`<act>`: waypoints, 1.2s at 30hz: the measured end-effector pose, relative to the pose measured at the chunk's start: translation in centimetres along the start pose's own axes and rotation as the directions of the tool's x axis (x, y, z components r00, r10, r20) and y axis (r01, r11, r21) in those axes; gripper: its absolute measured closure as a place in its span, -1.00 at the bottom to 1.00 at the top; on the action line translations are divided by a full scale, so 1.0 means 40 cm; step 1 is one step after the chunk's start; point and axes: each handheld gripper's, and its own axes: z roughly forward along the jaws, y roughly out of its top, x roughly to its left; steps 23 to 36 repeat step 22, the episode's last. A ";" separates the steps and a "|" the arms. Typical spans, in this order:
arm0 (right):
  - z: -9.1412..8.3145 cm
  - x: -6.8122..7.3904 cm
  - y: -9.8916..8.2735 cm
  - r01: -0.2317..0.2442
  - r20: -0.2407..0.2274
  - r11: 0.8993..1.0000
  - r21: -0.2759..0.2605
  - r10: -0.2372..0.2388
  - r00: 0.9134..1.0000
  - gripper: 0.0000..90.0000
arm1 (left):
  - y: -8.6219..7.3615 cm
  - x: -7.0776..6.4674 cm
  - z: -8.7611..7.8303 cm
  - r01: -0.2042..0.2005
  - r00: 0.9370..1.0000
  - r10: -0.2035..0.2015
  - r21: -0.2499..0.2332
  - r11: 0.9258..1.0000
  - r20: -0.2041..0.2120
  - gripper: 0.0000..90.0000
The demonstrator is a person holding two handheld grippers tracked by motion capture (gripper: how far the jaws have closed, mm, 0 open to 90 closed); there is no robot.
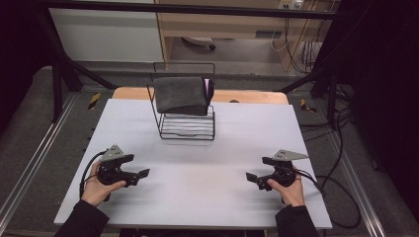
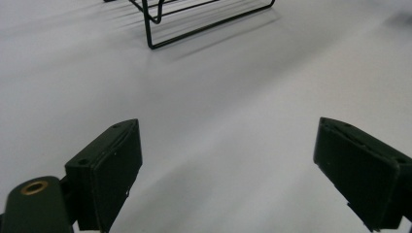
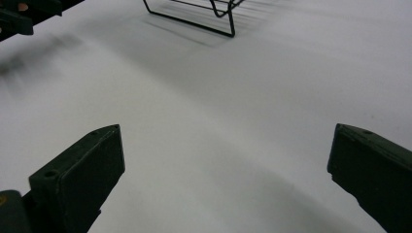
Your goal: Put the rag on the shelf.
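left claw gaping | right claw gaping | soft grey cloth draped over wire rack

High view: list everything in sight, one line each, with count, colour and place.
wire rack: 1, black, far middle of the table
folded cloth: 1, dark grey, draped over the wire rack's top
pink item: 1, pink, tucked at the cloth's right edge; cannot tell what it is
table: 1, white top, centre
cables: several, black, floor right of the table
left gripper: 1, black, near left, fingers open
right gripper: 1, black, near right, fingers open
hands: 2, gripping the handles, dark sleeves
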 end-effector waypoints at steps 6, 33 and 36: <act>-0.024 -0.018 -0.039 -0.010 -0.006 1.000 0.002 0.010 1.000 -0.98 | -0.031 0.009 -0.010 -0.006 1.000 0.006 0.005 1.000 -0.005 -0.77; -0.043 -0.027 -0.069 -0.004 0.014 1.000 0.028 0.004 1.000 -0.98 | -0.065 0.020 -0.020 -0.001 1.000 0.001 0.029 1.000 -0.003 -0.81; -0.043 -0.027 -0.069 -0.004 0.014 1.000 0.028 0.004 1.000 -0.98 | -0.065 0.020 -0.020 -0.001 1.000 0.001 0.029 1.000 -0.003 -0.81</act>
